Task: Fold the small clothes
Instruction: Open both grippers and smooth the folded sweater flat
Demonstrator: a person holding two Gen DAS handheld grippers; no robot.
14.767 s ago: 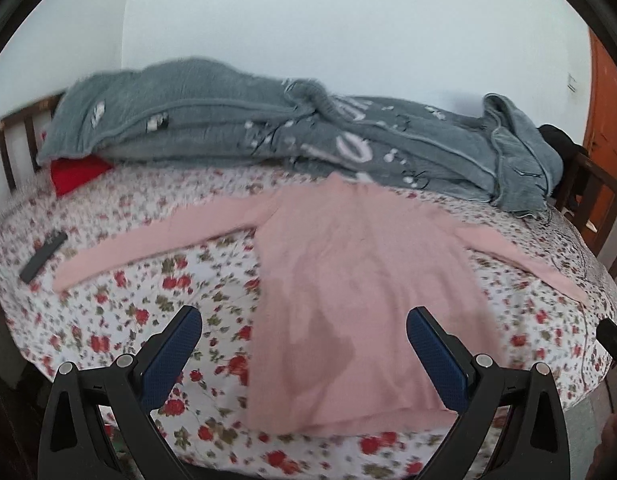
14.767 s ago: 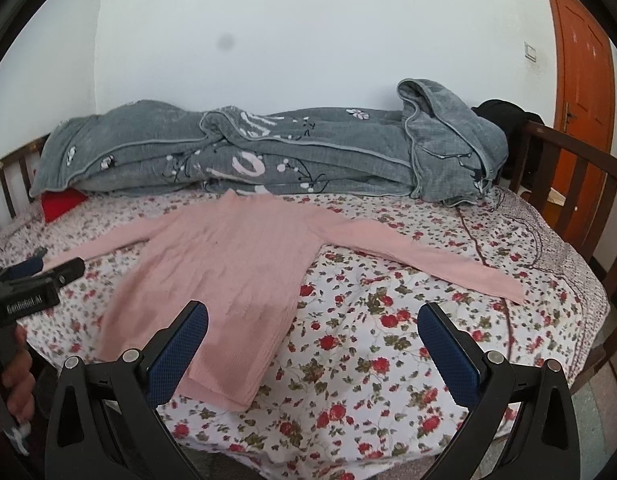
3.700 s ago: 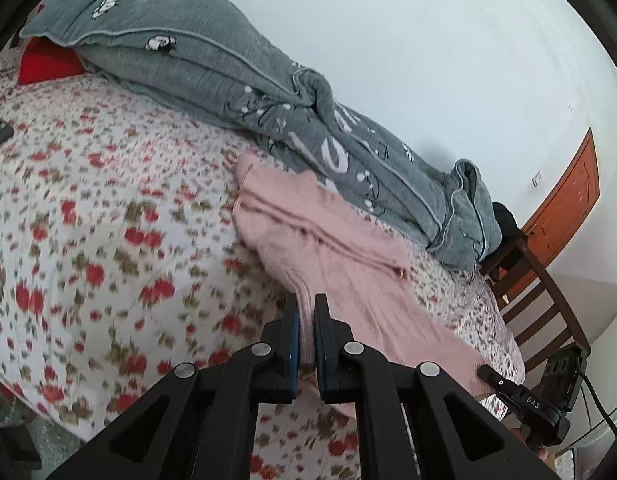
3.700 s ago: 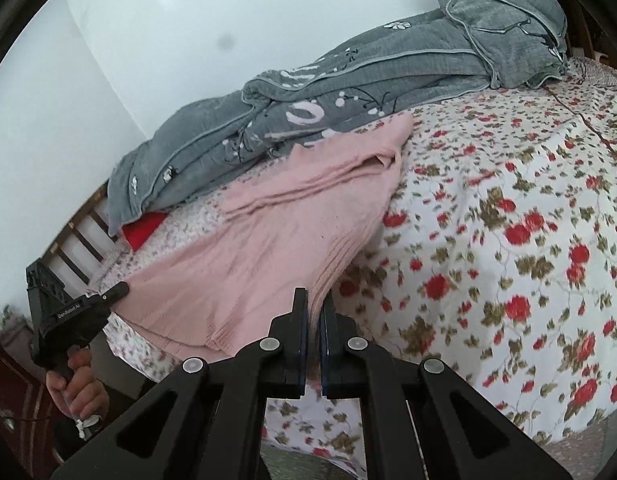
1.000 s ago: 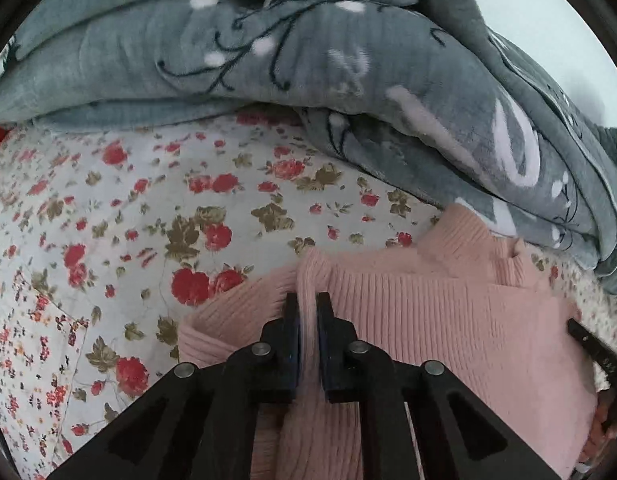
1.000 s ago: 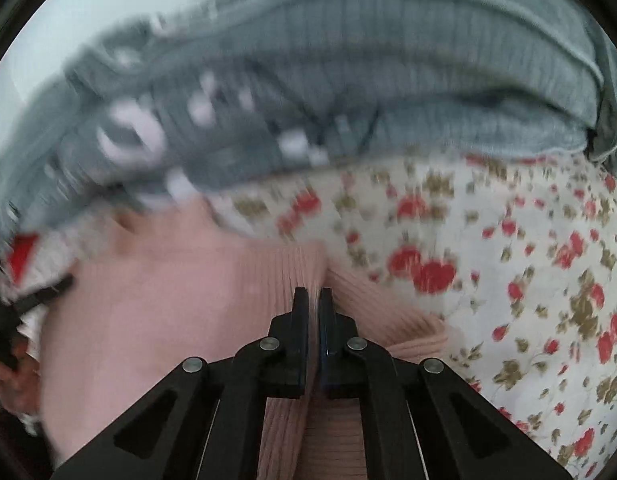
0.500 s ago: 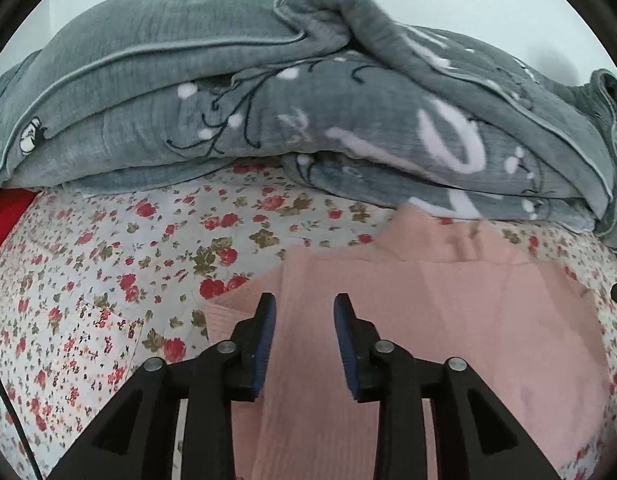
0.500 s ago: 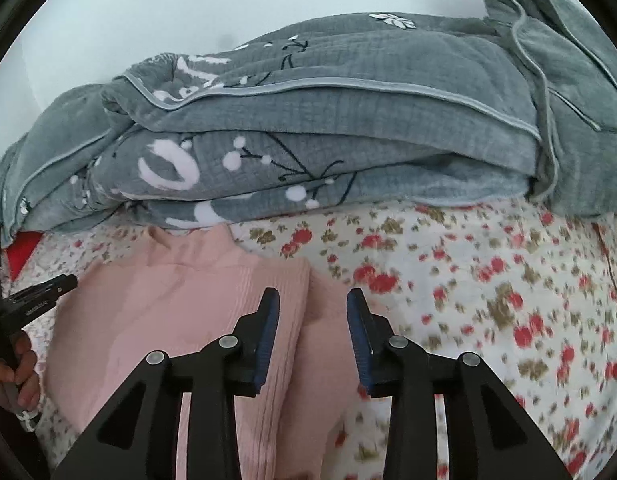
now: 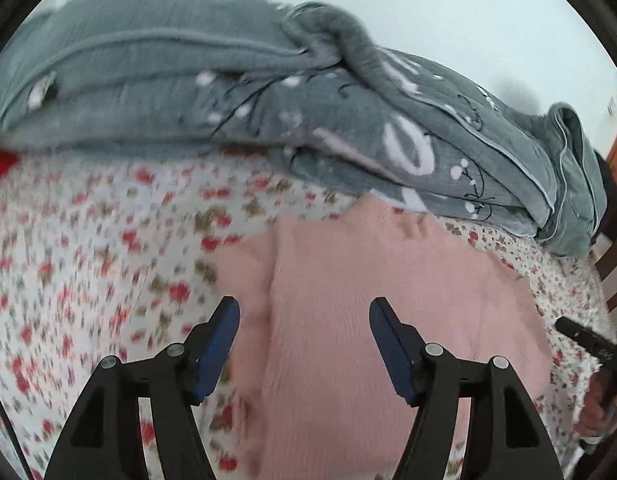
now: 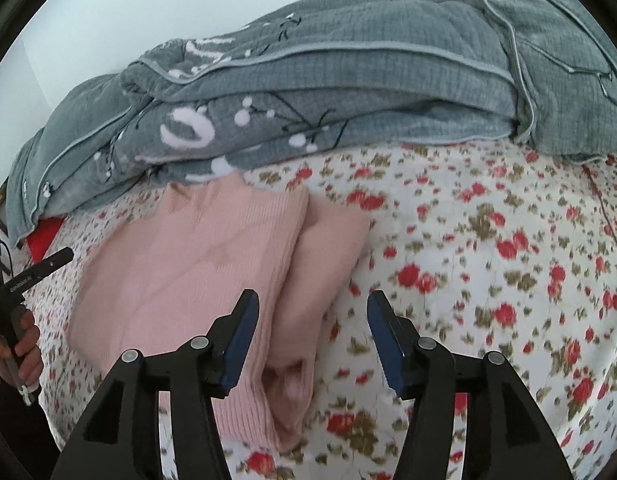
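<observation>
A pink knitted sweater (image 9: 372, 304) lies folded in layers on the flowered bedsheet (image 9: 88, 248), its collar end near the grey blanket. My left gripper (image 9: 304, 320) hangs above the sweater's left side; its jaws are opening and nothing is between the pads. In the right wrist view the same sweater (image 10: 196, 272) lies left of centre, with a folded sleeve layer along its right edge. My right gripper (image 10: 313, 314) hovers over that right edge and the sheet (image 10: 488, 280); its jaws are opening too, with no cloth pinched.
A thick grey blanket (image 9: 268, 92) is piled along the far side of the bed (image 10: 348, 80). A red item (image 10: 44, 236) peeks out beneath it. A wooden bed rail (image 9: 616, 248) stands at the right. A hand holding the other gripper (image 10: 20, 316) shows at the left edge.
Both grippers, shut on the sweater's far edge a second ago, have let it go, opened wide and pulled back and up. The sweater stays folded on the sheet.
</observation>
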